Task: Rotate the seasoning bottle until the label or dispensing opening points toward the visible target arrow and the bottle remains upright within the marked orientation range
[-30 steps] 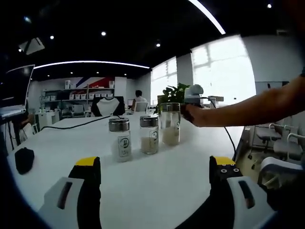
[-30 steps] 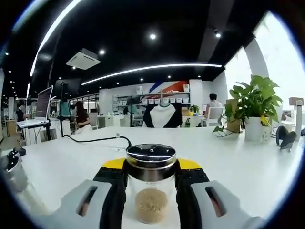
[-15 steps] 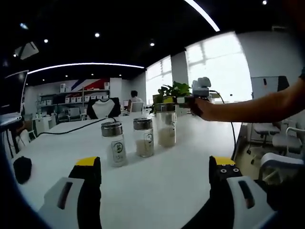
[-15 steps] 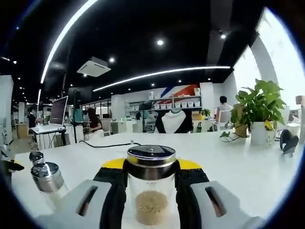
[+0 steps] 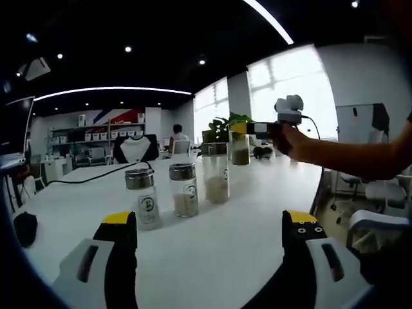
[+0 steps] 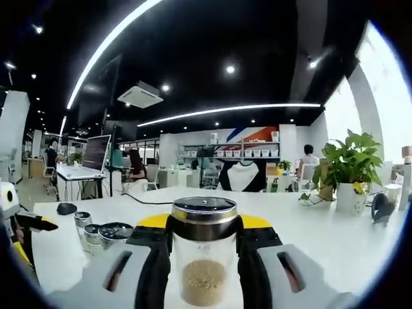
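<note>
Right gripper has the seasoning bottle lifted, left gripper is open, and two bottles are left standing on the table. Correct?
Not quite: three bottles stand on the white table, as the left gripper view shows. The rest holds: the right gripper holds the seasoning bottle lifted, and the left gripper is open.

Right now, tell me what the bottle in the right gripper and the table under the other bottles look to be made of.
The seasoning bottle looks like clear glass or hard plastic, since the tan granules show through its wall; I cannot tell which. Its cap looks like polished metal, dark and mirror-shiny with bright highlights. The table has a smooth white top with a soft sheen, probably laminate or painted board.
</note>
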A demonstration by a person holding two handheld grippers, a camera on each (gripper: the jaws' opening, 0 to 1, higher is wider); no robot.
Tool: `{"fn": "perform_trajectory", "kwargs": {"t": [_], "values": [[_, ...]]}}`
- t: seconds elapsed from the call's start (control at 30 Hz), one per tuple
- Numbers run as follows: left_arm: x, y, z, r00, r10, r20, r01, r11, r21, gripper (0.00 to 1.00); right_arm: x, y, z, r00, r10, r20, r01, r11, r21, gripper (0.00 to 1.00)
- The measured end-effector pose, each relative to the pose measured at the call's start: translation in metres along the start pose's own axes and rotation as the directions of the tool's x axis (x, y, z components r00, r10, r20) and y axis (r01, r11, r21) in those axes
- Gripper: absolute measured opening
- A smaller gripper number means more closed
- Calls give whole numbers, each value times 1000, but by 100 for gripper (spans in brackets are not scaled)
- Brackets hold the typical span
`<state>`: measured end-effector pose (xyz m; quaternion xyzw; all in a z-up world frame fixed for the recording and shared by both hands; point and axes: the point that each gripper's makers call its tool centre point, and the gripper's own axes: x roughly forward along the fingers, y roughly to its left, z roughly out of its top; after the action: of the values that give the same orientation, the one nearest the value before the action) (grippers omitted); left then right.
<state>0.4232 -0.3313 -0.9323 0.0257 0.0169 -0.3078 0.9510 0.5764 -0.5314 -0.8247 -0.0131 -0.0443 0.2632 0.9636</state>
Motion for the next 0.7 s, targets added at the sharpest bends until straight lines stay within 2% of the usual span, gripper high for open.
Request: {"fn": "perform_trajectory", "kwargs": {"t": [0.2, 0.37, 0.53, 0.67, 0.7], "values": [[2, -6, 1, 1000, -13, -4, 13, 1000, 12, 99, -26, 12, 8, 999, 7, 52, -8, 1000, 26, 37], [1, -6, 5, 1000, 5, 16, -6, 1000, 22, 98, -48, 18, 14, 995, 18, 100, -21, 999, 25, 37], [1, -8, 7, 1000, 6, 25, -7, 1000, 31, 97, -67, 34, 18, 989, 77, 130, -84, 995, 48, 36], [4, -18, 7, 999, -23, 29, 22, 999, 31, 95, -77, 52, 17, 977, 153, 152, -159, 987, 29, 36], [6, -25, 6, 999, -47, 25, 46, 998, 43, 93, -79, 56, 16, 974, 164, 156, -172, 985, 34, 36]]}}
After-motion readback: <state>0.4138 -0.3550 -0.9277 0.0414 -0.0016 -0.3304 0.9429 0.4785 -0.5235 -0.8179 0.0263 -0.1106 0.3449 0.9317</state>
